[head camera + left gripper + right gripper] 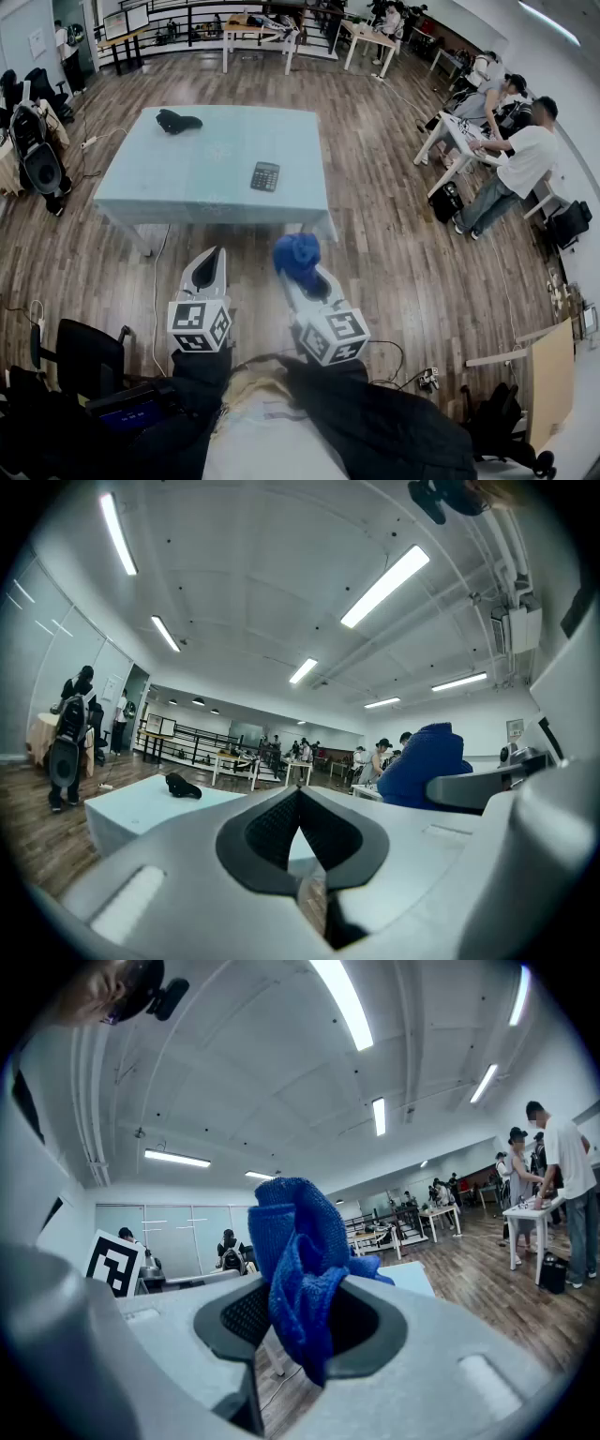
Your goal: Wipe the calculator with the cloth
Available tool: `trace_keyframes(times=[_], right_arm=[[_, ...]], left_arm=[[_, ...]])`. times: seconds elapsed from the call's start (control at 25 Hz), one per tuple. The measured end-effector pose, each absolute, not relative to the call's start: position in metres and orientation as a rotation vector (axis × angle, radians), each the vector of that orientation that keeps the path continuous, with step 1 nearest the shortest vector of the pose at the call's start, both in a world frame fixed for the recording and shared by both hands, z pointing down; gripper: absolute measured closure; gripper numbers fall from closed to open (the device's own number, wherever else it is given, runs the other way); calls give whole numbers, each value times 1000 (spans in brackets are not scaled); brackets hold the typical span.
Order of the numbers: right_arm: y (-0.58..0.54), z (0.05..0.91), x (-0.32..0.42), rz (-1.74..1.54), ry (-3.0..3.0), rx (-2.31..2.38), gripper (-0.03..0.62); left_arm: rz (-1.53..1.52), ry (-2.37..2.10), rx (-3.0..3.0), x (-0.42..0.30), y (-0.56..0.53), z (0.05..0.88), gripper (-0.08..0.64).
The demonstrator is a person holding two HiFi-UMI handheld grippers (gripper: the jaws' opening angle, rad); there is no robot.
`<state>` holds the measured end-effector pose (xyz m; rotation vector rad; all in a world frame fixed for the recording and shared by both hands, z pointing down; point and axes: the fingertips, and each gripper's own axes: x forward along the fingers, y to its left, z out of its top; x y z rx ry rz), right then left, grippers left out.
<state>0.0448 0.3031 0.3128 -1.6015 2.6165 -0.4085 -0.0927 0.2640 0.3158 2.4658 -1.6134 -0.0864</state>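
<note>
Calculator (265, 176), lying upper centre on the table (187, 178), is best approached with the blue cloth (298, 1251), clamped in the right gripper (300, 1312) fingers, lowered flat onto it, while the left gripper (300, 799) fingers are pressed together, empty.

The head view looks steeply down from above the person, past the left gripper (215, 255) and right gripper (302, 276), to the table (187, 178) well ahead. Each gripper view sits close behind its own jaws, tilted upward. The left one shares the table and cloth (424, 763) with the head view.
</note>
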Motion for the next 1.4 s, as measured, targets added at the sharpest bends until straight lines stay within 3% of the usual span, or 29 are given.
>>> trace_keyframes(times=[0.72, 1.4], right_arm=[[310, 337, 31, -461, 2625, -1659, 448], [297, 368, -30, -583, 2665, -1688, 439]], left_arm=[[-24, -1523, 2465, -104, 271, 344, 563], [-5, -1509, 2345, -182, 267, 387, 563]])
